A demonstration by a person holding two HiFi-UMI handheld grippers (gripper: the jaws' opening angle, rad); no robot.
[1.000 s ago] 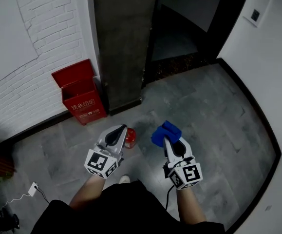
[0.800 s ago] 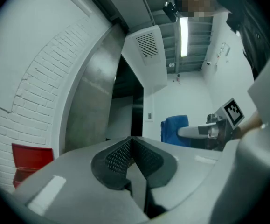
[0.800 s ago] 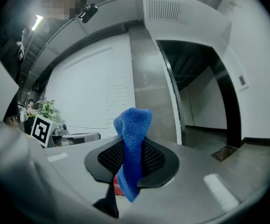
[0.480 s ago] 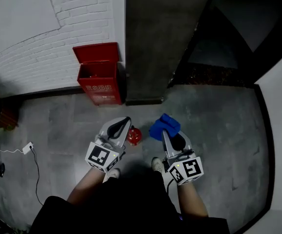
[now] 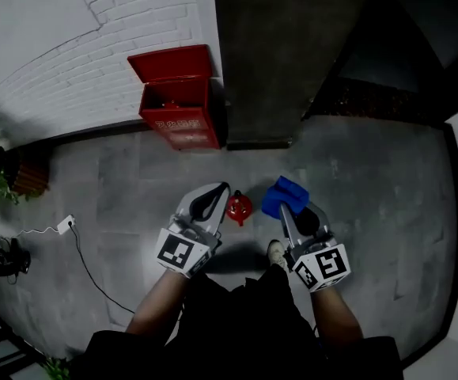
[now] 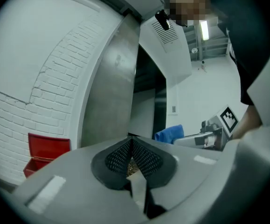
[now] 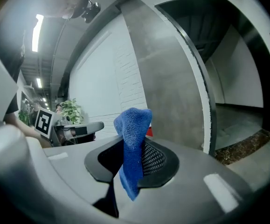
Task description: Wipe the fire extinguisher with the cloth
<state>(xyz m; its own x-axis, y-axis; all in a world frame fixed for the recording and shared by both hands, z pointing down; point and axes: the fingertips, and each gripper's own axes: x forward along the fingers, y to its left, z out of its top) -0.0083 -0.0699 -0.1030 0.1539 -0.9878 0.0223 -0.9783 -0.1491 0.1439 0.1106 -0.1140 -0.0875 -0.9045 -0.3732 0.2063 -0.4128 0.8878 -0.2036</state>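
Looking straight down now: the fire extinguisher (image 5: 239, 207) stands upright on the floor (image 5: 118, 204), small and red from above, between the two tools and just ahead of the person's feet. Far behind it, an open red box (image 5: 179, 105) sits against the brick wall (image 5: 94, 62), next to the grey pillar (image 5: 280, 62).

The right tool (image 5: 293, 212) is clamped on the blue cloth (image 7: 134, 125). The jaws pinch one fold, and the rest stands up past the tips in a soft bunch. That cloth looks light, limp and fluffy, probably microfibre, so it should drape round a curved body easily. The free bunch is the part to press against the cylinder.

The left tool (image 6: 132, 149) has its jaws fully together with nothing between them. From above it sits just left of the extinguisher; I can't tell whether it touches.

As for the extinguisher, I'd judge it a heavy, rigid metal cylinder with smooth paint, slippery under a pad, and top-heavy enough to rock if shoved high up. The safe place to steady it is the valve and handle at the neck, leaving the painted body free for the cloth. Wiping has not started.
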